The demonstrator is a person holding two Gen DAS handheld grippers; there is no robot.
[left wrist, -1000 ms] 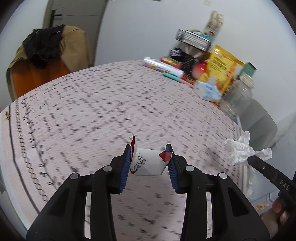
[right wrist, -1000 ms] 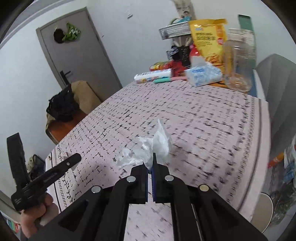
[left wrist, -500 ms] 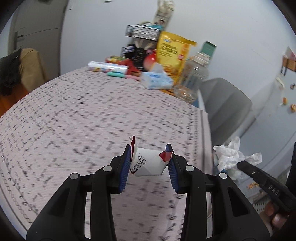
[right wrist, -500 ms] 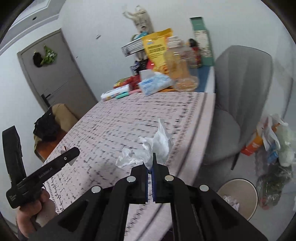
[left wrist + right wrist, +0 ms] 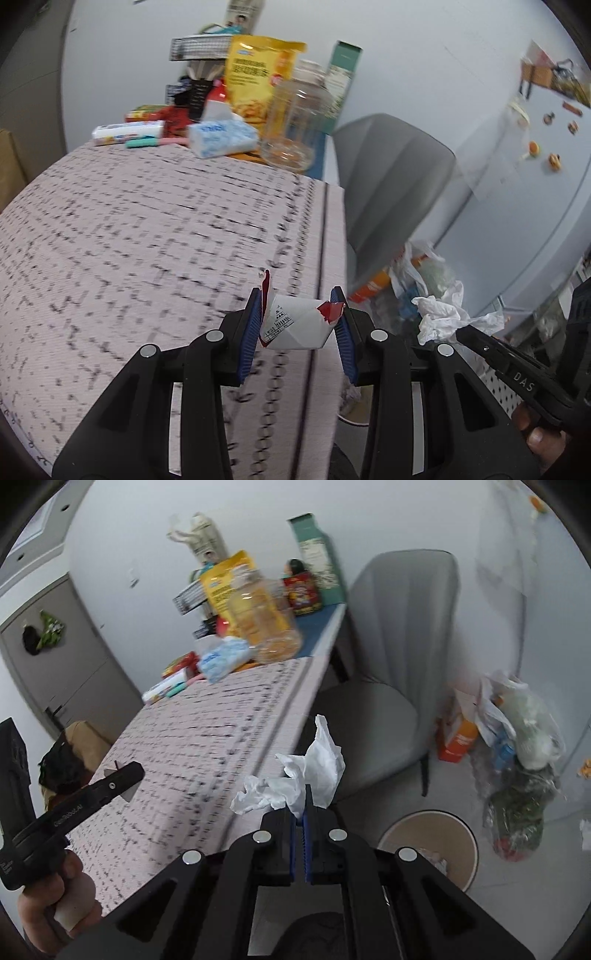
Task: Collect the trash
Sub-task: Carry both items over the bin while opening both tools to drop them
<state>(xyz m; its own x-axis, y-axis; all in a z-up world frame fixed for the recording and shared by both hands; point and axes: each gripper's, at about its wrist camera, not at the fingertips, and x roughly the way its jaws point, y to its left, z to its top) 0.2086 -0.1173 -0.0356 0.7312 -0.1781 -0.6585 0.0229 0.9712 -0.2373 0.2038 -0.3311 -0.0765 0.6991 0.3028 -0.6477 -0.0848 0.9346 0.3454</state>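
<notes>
My left gripper [image 5: 298, 325] is shut on a folded white and red paper wrapper [image 5: 295, 325], held over the right edge of the table [image 5: 147, 240]. My right gripper [image 5: 303, 812] is shut on a crumpled white tissue [image 5: 295, 779], held past the table edge above the floor. The tissue also shows in the left wrist view [image 5: 443, 314]. A round beige trash bin [image 5: 443, 845] stands on the floor below and right of my right gripper, with some white scraps inside. The left gripper shows in the right wrist view [image 5: 122, 779] at far left.
A grey chair [image 5: 391, 664] stands at the table's right side. Full plastic bags and an orange box [image 5: 517, 746] lie on the floor beside it. Snack bag, clear jar, tissue pack and boxes [image 5: 258, 110] crowd the table's far end. A fridge [image 5: 535, 166] stands right.
Both grippers have swung to the right, from over the table's middle to its right edge. The chair, floor bags and trash bin have come into view. Both grips are unchanged.
</notes>
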